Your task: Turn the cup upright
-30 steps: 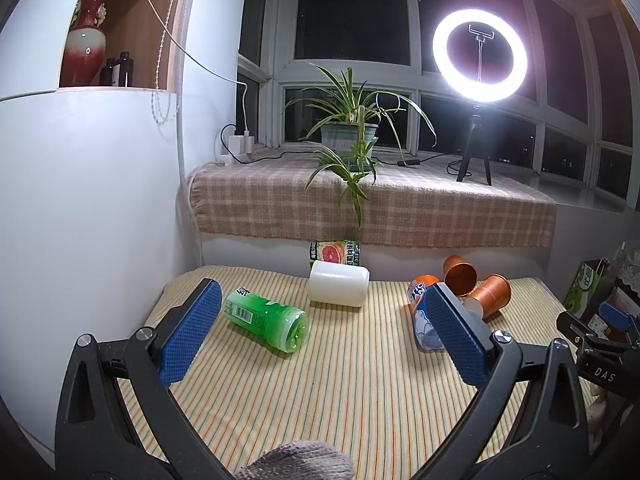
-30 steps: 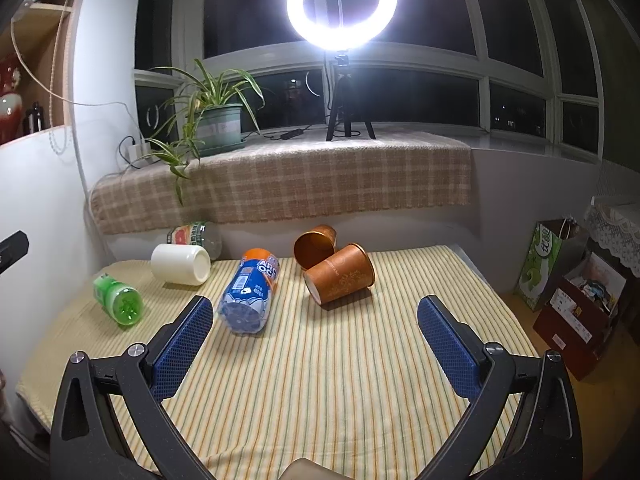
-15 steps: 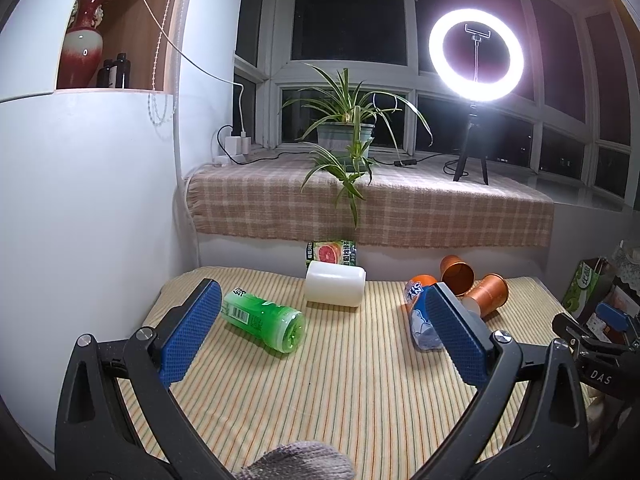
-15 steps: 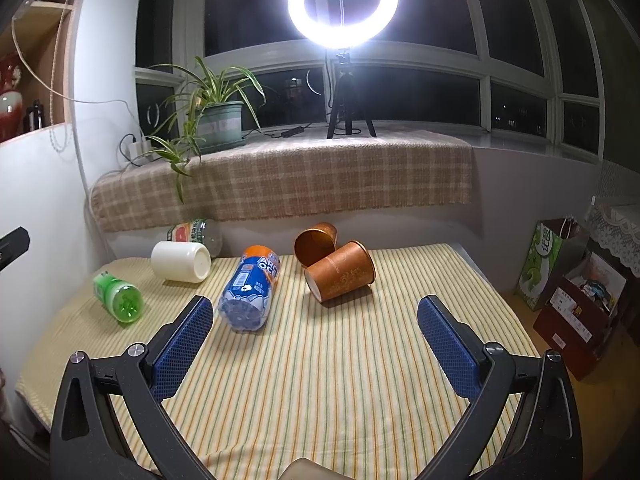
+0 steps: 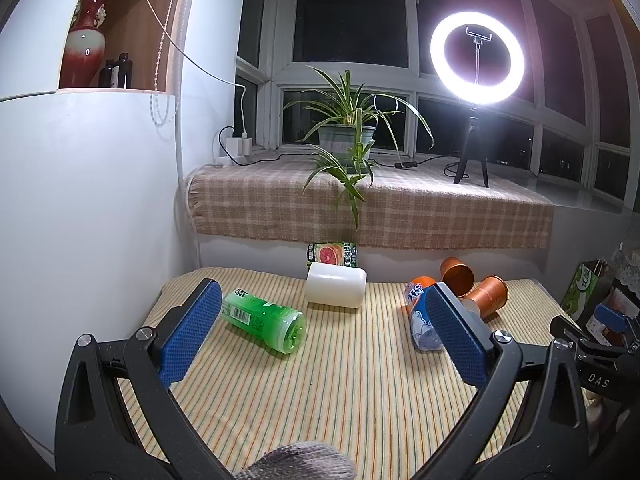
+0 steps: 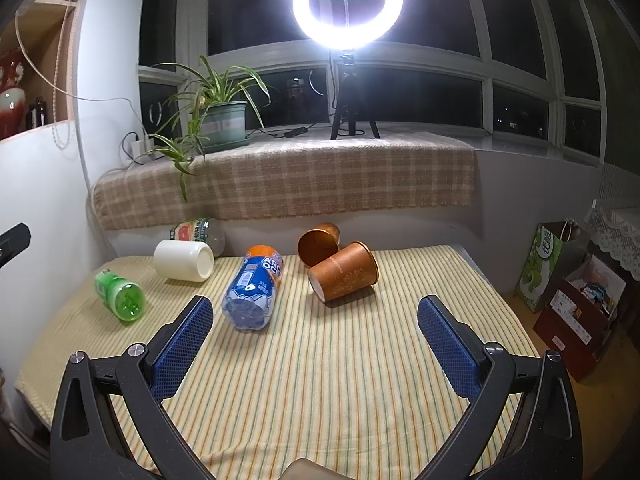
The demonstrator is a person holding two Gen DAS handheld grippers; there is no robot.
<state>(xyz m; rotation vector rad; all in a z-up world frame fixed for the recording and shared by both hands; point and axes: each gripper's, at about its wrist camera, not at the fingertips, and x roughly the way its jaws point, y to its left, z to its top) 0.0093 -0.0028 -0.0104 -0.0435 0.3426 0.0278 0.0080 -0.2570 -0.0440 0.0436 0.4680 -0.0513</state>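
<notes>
Two copper-coloured cups lie on their sides near the far edge of the striped table (image 6: 360, 380), right of its middle: the nearer copper cup (image 6: 344, 277) points its mouth toward the near left, and the farther copper cup (image 6: 319, 242) lies just behind it, the two touching or nearly so. Just left of them a blue-and-orange bottle (image 6: 254, 292) lies on its side, base toward the near edge. Farther left a white cup (image 6: 184, 260) lies tipped over near the far edge, with a grapefruit-label bottle (image 6: 196, 232) behind it against the wall. A green bottle (image 5: 262, 316) lies near the far left corner. The left tongs (image 5: 320, 342) hang wide open above the near left part of the table, gripping nothing; their right pad hides part of the blue bottle in the left wrist view. The right tongs (image 6: 316, 346) are likewise spread wide and empty above the near edge, with bare cloth between them and the copper cups.
</notes>
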